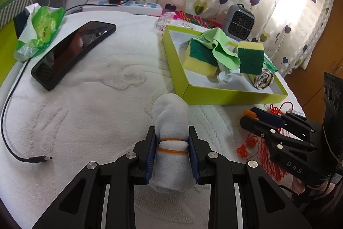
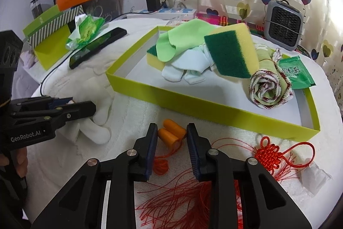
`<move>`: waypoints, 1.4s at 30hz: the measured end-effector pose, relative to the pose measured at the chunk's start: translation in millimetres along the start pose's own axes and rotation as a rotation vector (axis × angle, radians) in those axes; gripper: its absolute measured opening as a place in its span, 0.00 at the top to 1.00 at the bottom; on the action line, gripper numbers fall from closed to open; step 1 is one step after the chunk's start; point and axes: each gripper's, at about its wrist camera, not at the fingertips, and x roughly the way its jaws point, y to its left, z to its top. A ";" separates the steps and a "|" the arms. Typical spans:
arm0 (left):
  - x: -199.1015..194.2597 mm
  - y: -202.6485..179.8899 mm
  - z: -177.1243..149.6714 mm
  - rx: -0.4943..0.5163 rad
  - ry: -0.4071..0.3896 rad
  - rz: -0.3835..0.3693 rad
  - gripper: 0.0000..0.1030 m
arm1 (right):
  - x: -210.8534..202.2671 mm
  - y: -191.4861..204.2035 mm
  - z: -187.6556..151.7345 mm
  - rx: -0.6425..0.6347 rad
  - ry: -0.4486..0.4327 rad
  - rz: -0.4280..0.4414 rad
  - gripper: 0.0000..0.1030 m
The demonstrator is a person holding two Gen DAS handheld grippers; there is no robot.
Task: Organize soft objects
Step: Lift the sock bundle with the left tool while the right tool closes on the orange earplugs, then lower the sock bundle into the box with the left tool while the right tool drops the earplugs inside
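Observation:
My left gripper (image 1: 171, 138) is shut on a rolled white cloth (image 1: 171, 121) bound with orange rubber bands, held just above the white towel; it also shows in the right wrist view (image 2: 94, 121). The lime-green tray (image 1: 182, 65) ahead to the right holds two yellow-green sponges (image 1: 250, 57), a light green cloth (image 1: 223, 46) and a rolled patterned towel (image 1: 263, 78). My right gripper (image 2: 171, 132) is open, with its fingers either side of two orange foam earplugs (image 2: 171, 132) on the towel, in front of the tray's near wall (image 2: 214, 108).
A black phone (image 1: 72, 53), a green tissue pack (image 1: 40, 29) and a black cable (image 1: 12, 121) lie at left. A red knotted tassel (image 2: 270, 153) lies by my right gripper. A green tea packet (image 2: 298, 74) sits in the tray; a small grey heater (image 2: 283, 25) stands behind.

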 end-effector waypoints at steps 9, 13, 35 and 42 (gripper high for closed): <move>-12.7 -1.7 5.4 0.007 -0.027 -0.012 0.75 | -14.5 -6.5 5.6 0.039 -0.044 0.025 0.72; -18.4 -4.4 9.2 0.011 -0.041 -0.013 0.75 | -21.5 -7.8 8.2 0.050 -0.063 0.035 0.72; -26.5 -24.5 75.2 0.050 -0.125 -0.058 0.75 | -46.9 -21.7 49.9 0.075 -0.205 0.020 0.72; -14.2 -31.9 101.4 0.062 -0.129 -0.081 0.75 | -35.7 -22.3 55.7 0.062 -0.202 0.005 0.72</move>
